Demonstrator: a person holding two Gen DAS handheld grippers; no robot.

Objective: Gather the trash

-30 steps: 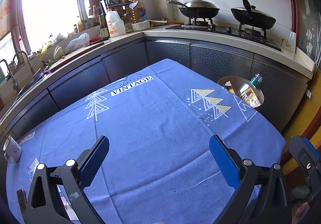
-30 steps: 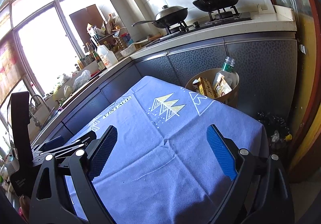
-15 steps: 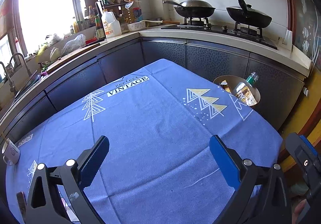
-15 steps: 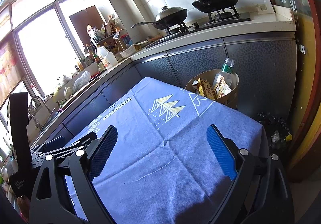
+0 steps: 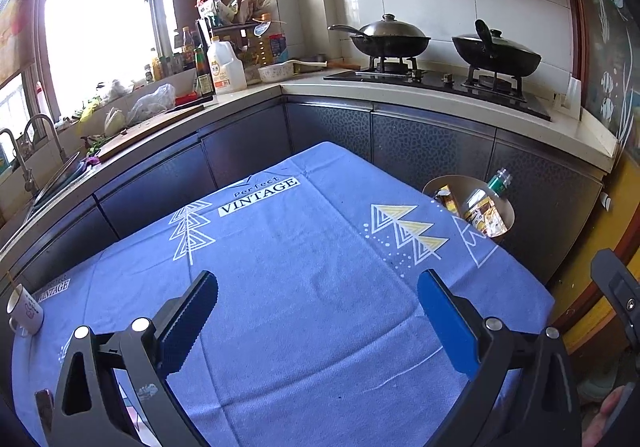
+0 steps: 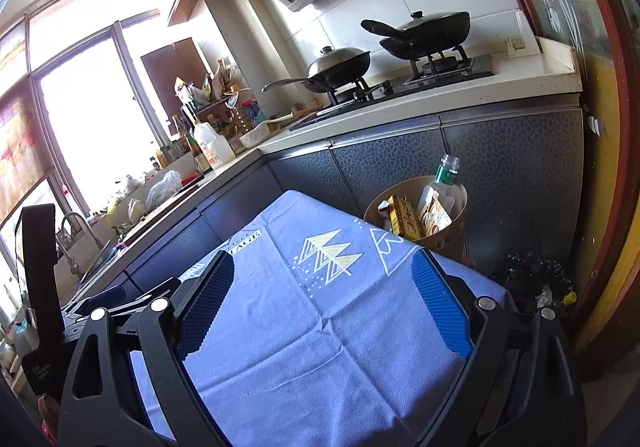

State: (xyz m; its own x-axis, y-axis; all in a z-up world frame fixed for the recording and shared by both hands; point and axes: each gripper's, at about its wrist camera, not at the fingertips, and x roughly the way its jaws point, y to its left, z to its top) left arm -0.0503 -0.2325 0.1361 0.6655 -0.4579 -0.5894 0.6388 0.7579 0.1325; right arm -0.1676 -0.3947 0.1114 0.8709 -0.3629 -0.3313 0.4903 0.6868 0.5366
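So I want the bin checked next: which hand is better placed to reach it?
Probably right. The bin sits just beyond the right gripper; from the left gripper it lies far off to the right. Both are open, holding nothing.

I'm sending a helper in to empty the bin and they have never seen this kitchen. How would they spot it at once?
Find the stove with two black woks; below its dark cabinets, beside the far corner of the table with the blue tablecloth, stands the round tan trash bin. Unlike the black trash bag beside it, it holds a clear bottle with a green label and yellow snack packets.
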